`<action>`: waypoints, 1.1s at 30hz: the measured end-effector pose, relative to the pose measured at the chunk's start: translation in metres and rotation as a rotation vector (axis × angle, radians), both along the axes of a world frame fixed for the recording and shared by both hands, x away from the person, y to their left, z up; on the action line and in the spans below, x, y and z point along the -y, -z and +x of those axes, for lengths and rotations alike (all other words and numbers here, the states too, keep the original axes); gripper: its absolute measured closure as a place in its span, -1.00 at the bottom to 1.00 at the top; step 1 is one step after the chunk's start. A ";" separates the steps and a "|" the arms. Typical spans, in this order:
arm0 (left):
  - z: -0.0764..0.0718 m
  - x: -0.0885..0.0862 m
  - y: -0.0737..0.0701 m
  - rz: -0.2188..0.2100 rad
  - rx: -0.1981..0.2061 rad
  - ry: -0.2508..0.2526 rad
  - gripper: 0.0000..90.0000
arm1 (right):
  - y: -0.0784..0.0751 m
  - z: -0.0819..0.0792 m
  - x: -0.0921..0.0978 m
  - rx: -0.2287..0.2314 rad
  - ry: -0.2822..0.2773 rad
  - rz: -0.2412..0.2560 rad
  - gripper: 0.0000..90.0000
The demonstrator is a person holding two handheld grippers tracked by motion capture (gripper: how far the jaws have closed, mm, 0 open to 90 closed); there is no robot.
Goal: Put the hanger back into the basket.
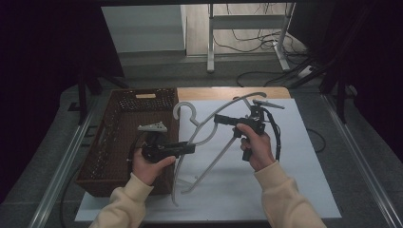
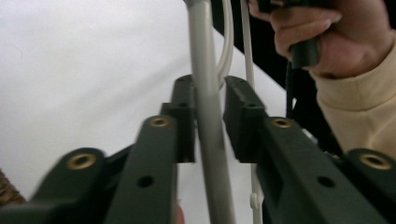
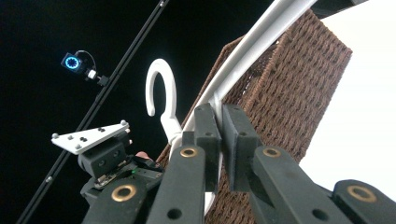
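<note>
Hanger [image 1: 209,137], white plastic, one piece, held up off the bench [image 1: 294,171] between our two tools, its hook [image 1: 183,110] rising just beside the basket's near corner. We list the left hand-held gripper [image 1: 190,148] as pinching one of the hanger's lower arms: in the left gripper view its black jaws stand to either side of the grey-white rod [image 2: 208,116], pressed against it. We list the right hand-held gripper [image 1: 219,118] as clamped on the hanger close under the hook; in the right gripper view the jaws meet on the white bar [image 3: 212,105], with the hook [image 3: 163,88] curling up to their left.

Basket [image 1: 133,133], brown woven, rectangular, standing at the left edge of the bench, partly off the white sheet that covers it. We see its wicker wall [image 3: 289,102] directly behind the hanger in the right gripper view.

Hands: our left [image 1: 149,166] and right [image 1: 256,147], cream sleeves, each gripping a tool's handle.
</note>
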State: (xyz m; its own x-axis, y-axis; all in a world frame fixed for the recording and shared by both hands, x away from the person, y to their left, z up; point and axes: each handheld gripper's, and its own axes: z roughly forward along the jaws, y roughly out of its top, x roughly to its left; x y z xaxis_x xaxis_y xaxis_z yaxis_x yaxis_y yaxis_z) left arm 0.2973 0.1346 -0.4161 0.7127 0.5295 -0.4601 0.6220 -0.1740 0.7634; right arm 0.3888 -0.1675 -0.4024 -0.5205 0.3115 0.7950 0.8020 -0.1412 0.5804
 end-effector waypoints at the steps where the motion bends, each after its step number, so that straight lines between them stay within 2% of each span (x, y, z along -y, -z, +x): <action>1: 0.000 0.001 0.000 0.011 0.006 0.003 0.53 | 0.000 0.000 0.000 0.000 0.000 0.000 0.89; 5: -0.002 0.008 0.002 0.064 0.022 0.004 0.46 | 0.000 -0.001 -0.002 -0.007 -0.012 0.023 0.89; 6: -0.003 0.010 0.002 0.085 0.026 0.009 0.49 | -0.001 -0.001 -0.002 -0.007 -0.014 0.024 0.89; 7: -0.003 0.011 0.002 0.101 0.035 0.008 0.67 | -0.001 -0.002 -0.003 -0.006 -0.020 0.025 0.89; 8: -0.003 0.011 0.002 0.106 0.040 0.011 0.77 | -0.002 -0.002 -0.004 -0.008 -0.026 0.025 0.89; 9: -0.003 0.011 0.002 0.107 0.034 0.005 0.79 | -0.002 -0.002 -0.004 -0.005 -0.029 0.023 0.89; 14: -0.003 0.003 0.000 0.054 0.041 -0.022 0.83 | -0.004 -0.002 -0.005 0.010 -0.040 0.026 0.84; 15: -0.004 0.001 -0.001 0.044 0.048 -0.028 0.84 | -0.004 -0.002 -0.005 0.011 -0.045 0.030 0.78; 16: -0.004 -0.001 -0.002 0.020 0.057 -0.028 0.94 | -0.004 -0.002 -0.006 0.010 -0.053 0.028 0.68; 17: -0.006 -0.002 -0.005 0.032 0.070 -0.050 0.95 | -0.005 -0.002 -0.006 0.006 -0.058 0.025 0.58; 19: -0.007 -0.007 -0.008 0.018 0.087 -0.077 0.95 | -0.004 -0.002 -0.006 -0.002 -0.069 0.031 0.41; 21: -0.006 -0.014 -0.010 -0.016 0.078 -0.082 0.95 | -0.005 -0.003 -0.007 0.001 -0.082 0.022 0.28; 23: -0.006 -0.018 -0.012 -0.024 0.081 -0.090 0.95 | -0.006 -0.007 -0.007 0.004 -0.097 -0.006 0.12; 25: -0.006 -0.022 -0.015 -0.027 0.085 -0.096 0.95 | -0.008 -0.009 -0.006 0.023 -0.110 -0.029 0.06; 27: -0.008 -0.027 -0.019 -0.036 0.098 -0.107 0.95 | -0.013 -0.014 -0.002 0.066 -0.118 -0.067 -0.07; 33: -0.013 -0.046 -0.035 -0.067 0.139 -0.142 0.94 | -0.022 -0.023 0.021 0.155 -0.093 -0.111 -0.25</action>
